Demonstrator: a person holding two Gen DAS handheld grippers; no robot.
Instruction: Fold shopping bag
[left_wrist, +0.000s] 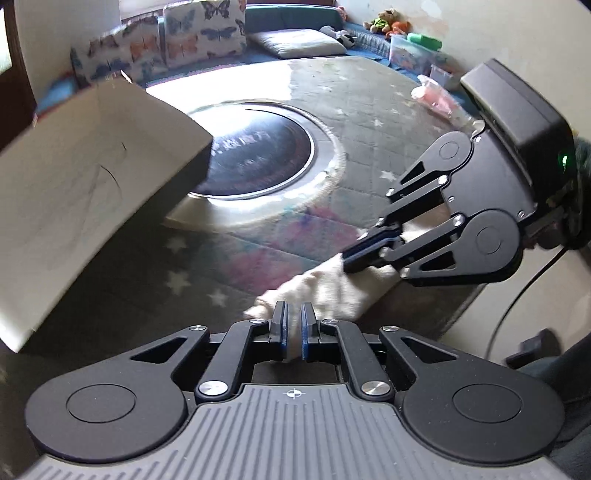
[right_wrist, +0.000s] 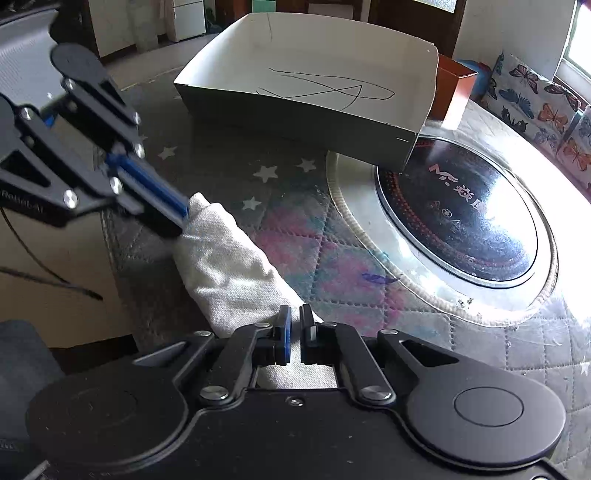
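The shopping bag (left_wrist: 325, 291) is white cloth, gathered into a narrow folded strip near the table's front edge. My left gripper (left_wrist: 294, 325) is shut on one end of it, with cloth showing between the blue pads. My right gripper (left_wrist: 352, 254) is shut on the other end, coming in from the right. In the right wrist view the bag (right_wrist: 229, 273) stretches from my right gripper (right_wrist: 294, 328) at the bottom up to my left gripper (right_wrist: 183, 218) at the left. The strip looks lifted a little off the table between them.
A white cardboard tray (right_wrist: 314, 74) with pen scribbles stands on the table, partly over a round black induction hob (right_wrist: 458, 218). The tray (left_wrist: 74, 184) looms close on the left. The star-patterned quilted table cover (left_wrist: 229, 258) ends just behind the bag. Butterfly cushions (left_wrist: 199, 37) sit beyond.
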